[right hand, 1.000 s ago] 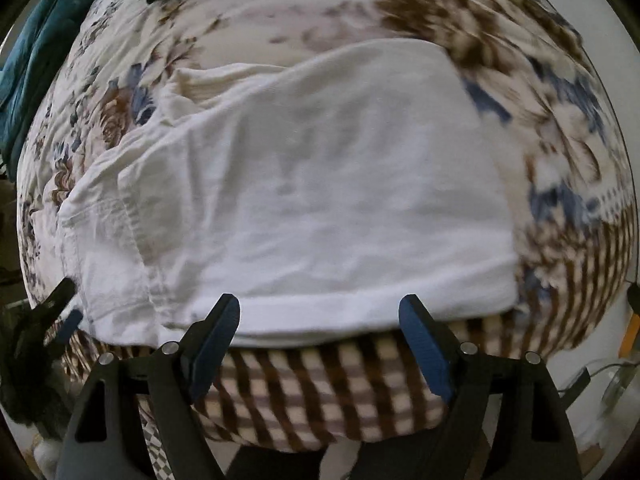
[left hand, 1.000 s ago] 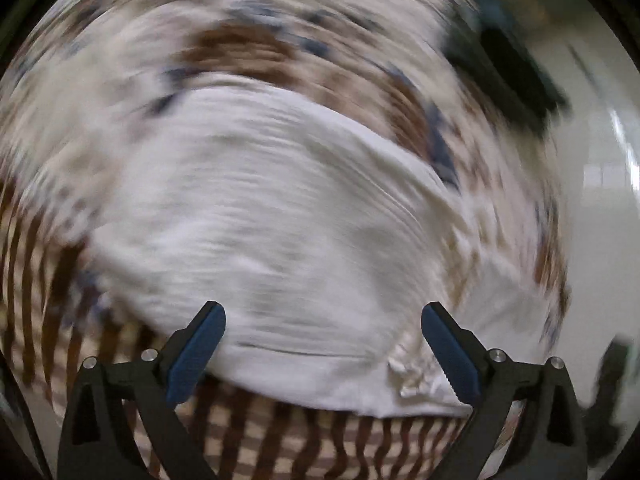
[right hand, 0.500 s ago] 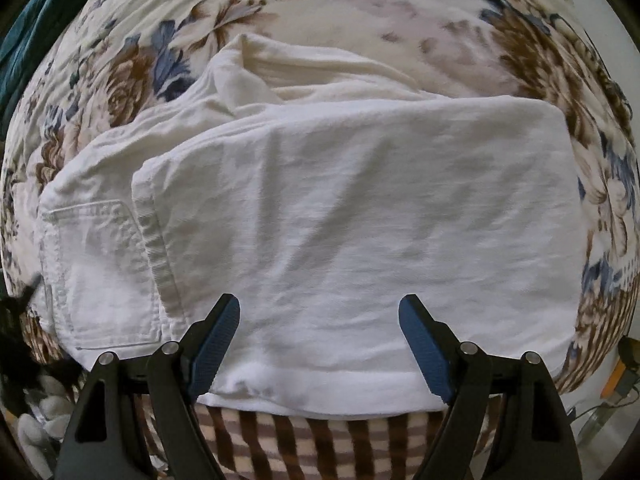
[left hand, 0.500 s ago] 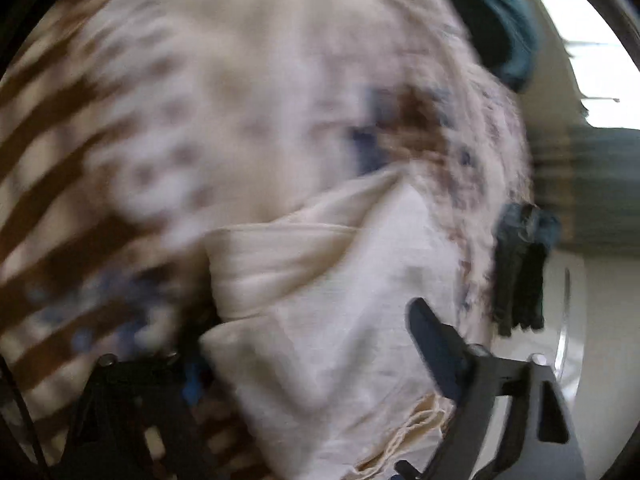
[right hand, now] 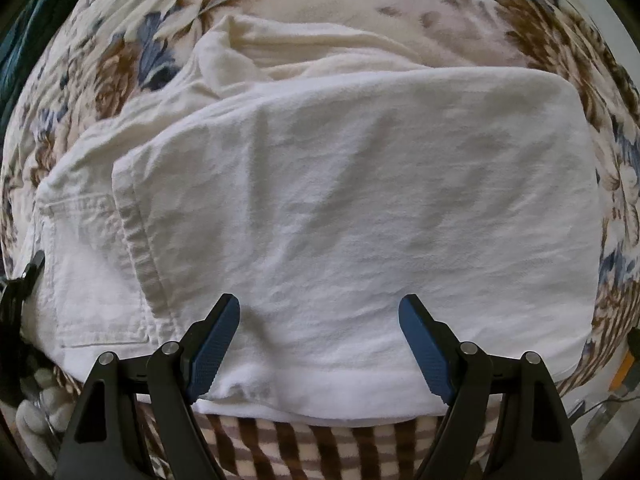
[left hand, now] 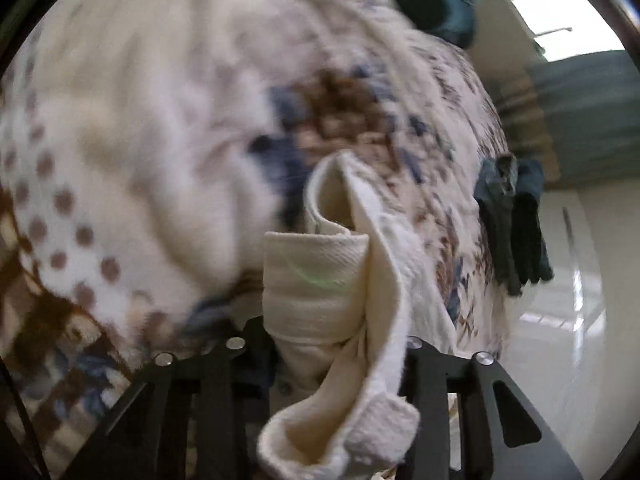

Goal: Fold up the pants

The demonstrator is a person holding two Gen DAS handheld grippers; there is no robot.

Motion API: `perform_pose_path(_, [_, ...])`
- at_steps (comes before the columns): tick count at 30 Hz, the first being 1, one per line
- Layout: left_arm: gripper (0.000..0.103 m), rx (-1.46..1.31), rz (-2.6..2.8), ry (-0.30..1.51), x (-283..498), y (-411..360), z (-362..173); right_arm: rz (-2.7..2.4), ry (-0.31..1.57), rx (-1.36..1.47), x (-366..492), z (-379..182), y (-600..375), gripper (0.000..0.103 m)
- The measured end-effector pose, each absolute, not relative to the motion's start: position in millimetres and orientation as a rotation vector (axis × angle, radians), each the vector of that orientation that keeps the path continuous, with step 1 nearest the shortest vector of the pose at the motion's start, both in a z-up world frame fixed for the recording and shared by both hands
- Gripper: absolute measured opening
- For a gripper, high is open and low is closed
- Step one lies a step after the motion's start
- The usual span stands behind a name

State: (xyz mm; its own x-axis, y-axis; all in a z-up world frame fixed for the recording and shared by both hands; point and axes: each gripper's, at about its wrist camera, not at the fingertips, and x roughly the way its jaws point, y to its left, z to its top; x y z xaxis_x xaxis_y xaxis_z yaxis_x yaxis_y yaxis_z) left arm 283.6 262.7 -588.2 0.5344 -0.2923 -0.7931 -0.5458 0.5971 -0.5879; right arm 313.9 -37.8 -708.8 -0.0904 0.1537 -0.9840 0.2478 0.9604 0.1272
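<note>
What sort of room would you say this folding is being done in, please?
Most likely a bedroom: the white pants lie on a bed under a floral bedspread, with a bright window beyond and glossy floor tiles.

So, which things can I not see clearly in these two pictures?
- Left gripper pads: left wrist view, covered by the bunched white pants as the jaws close on them.
- Bedspread pattern: left wrist view, motion blur.
- Left gripper in the right wrist view: cut off by the left edge.
- Pants' far part: right wrist view, under the folded top layer.
</note>
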Motion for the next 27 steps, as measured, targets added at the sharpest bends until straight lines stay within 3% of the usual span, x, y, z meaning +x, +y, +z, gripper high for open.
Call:
perform_pose_path(7, [0.031,-0.748,0.051,0.957,298,195,-499,-0.157,1.572,0.439,299,-688,-101,0.084])
perform_pose_path(13, [0.030,-0.591,-0.196,0.969,304,72,-450,-0.235,1.507,0.524,278,-668,-183,0.084])
perform_pose_path(18, [0.031,-0.447,-0.367,1.073,310,-58,-469,-0.343,1.492,0.597,241,-662,-263,0.084])
perform_pose_path(23, [0.033,-0.265,-0.478,1.225,297,-180,-525,-0.456,1.499,0.641,196,-665,-355,0.084])
perform_pose_path(27, [0.050,-0.166,-0.446,1.374,294,-219,-567,-0.504,1.516,0.680,162,-673,-408,0.084])
